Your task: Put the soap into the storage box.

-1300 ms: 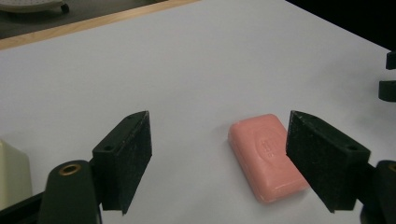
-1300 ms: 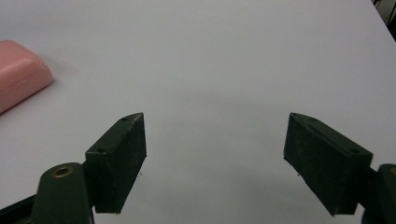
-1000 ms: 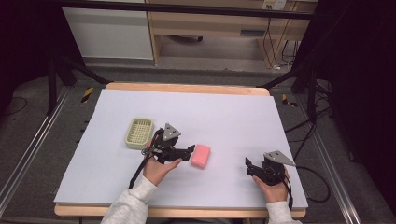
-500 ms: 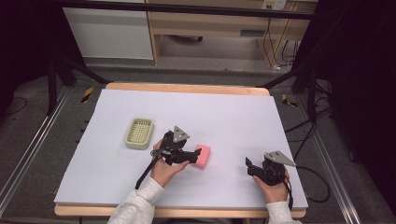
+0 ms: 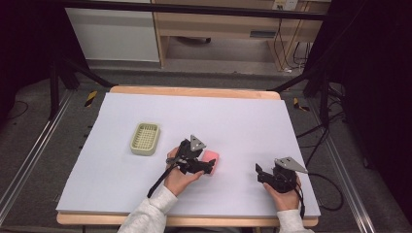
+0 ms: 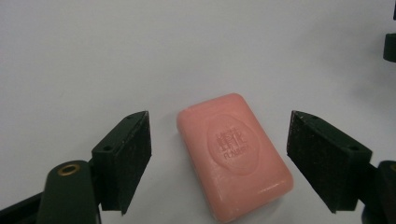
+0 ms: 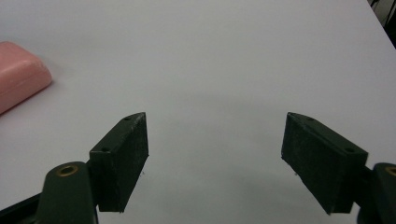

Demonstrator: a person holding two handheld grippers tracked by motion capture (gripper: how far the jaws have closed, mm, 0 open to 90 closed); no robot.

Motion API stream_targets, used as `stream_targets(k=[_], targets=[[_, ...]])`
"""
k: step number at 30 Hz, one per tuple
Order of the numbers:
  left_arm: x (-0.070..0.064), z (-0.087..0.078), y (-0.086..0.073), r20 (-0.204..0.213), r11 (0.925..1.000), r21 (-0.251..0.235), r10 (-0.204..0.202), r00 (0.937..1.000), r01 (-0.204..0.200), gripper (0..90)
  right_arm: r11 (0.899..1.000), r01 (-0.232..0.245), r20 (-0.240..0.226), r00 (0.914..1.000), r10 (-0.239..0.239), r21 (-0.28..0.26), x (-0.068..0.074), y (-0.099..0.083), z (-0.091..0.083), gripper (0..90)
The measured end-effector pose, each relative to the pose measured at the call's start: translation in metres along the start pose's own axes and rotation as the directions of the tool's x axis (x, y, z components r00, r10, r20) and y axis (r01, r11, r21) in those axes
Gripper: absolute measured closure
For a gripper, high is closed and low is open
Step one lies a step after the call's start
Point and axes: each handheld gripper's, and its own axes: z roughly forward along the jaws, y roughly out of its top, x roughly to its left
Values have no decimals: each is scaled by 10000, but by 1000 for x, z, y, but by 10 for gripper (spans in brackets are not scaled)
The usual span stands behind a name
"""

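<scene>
White sheeting covers the table [image 5: 243,121] in front of me, with dark floor and a wooden bench beyond its far edge. On the sheet, a little right of the middle and toward my side, lies a pink bar of soap [image 5: 211,157], flat on its broad face with the stamped oval mark upward. In the left gripper view the soap [image 6: 233,154] has its long axis running from upper left to lower right, so it sits at a slant to the jaws rather than square between them; one short end points away from me and slightly left, the other comes toward the bottom of that view.

My left gripper [image 5: 206,167] is down at the soap, its jaws spread wide with one pad on each side of the bar. Neither pad touches it; I see bare sheet between each pad and the soap's long sides.

My right gripper [image 5: 260,174] rests near the front right of the table, well apart from the soap, jaws also spread wide over bare sheet. From its own view the soap [image 7: 18,74] shows at the far left edge.

Left of the soap, apart from it, sits a pale green soap dish [image 5: 145,139] with a gridded floor.
</scene>
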Motion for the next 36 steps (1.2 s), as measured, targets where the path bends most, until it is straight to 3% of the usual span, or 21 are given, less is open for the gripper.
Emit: stream_targets(k=[15,30,36], targets=[[-8,21,-1,-66,9986,522,-48,10000,52,207,10000,-72,-46,10000,72,48,0,0,0,249],[-10,35,-4,-74,9919,1269,-89,9999,97,203,9999,-74,-95,9999,75,105,-1,0,1,253],[-10,32,-5,19,9897,1395,-324,9995,318,294,9998,-73,-131,9999,75,167,0,0,1,256]])
